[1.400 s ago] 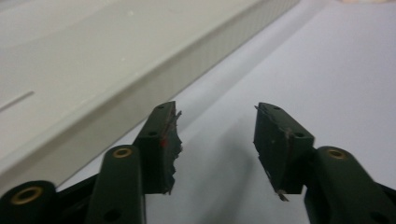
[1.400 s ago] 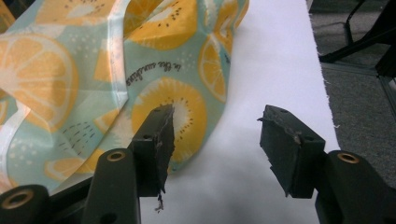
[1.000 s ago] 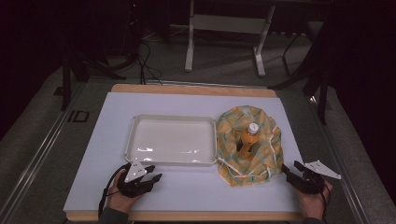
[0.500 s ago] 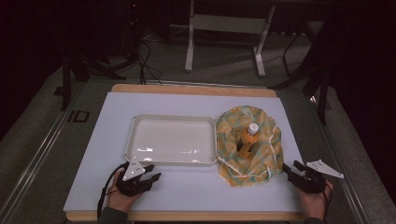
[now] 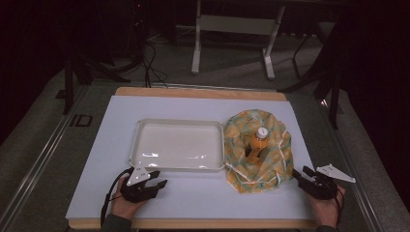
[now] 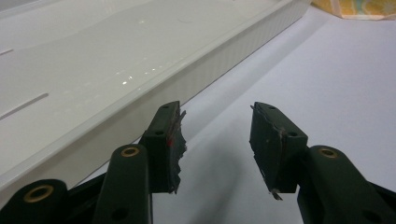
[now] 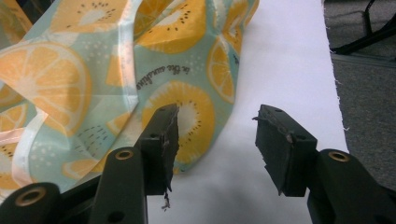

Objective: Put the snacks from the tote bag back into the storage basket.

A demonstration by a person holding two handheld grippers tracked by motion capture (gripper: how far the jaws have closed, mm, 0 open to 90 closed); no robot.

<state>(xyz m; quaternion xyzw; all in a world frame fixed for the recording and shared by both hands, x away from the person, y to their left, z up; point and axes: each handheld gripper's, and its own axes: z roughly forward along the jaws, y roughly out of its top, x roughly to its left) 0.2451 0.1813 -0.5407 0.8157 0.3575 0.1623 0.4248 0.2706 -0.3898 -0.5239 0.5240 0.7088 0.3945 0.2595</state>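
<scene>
Nearest to us, the left gripper [image 5: 153,182] sits on the white mat [image 5: 193,203] just short of the tray [image 5: 140,128], its jaws spread with nothing between them; in the left gripper view the tray wall [image 6: 224,60] runs just beside the left-hand pad [image 6: 166,144], apart from it. At the near right corner the right gripper [image 5: 300,175] lies by the edge of the bag [image 5: 275,130] — a drawstring cloth printed with orange slices. Its jaws have just been closing, and we record them as partly spread, not pressed together. In the right gripper view the cloth's edge [image 7: 187,112] shows beyond the left-hand pad [image 7: 163,140], but bare mat shows between the two pads, so we find no pinch on the fabric. Against the high views from a second and half a second ago, both hands, the bag and the tray lie where they lay; the narrowing of the right jaws is the one change we note. We judge this to be a sizing of the opening ahead of a grasp on the bag's near edge. Farther off, the bottle [image 5: 257,145] of orange drink lies in the open mouth of the bag, white cap pointing away from us, well clear of both grippers. Beyond the table stand a metal frame [image 5: 232,29] and cables on the floor.
</scene>
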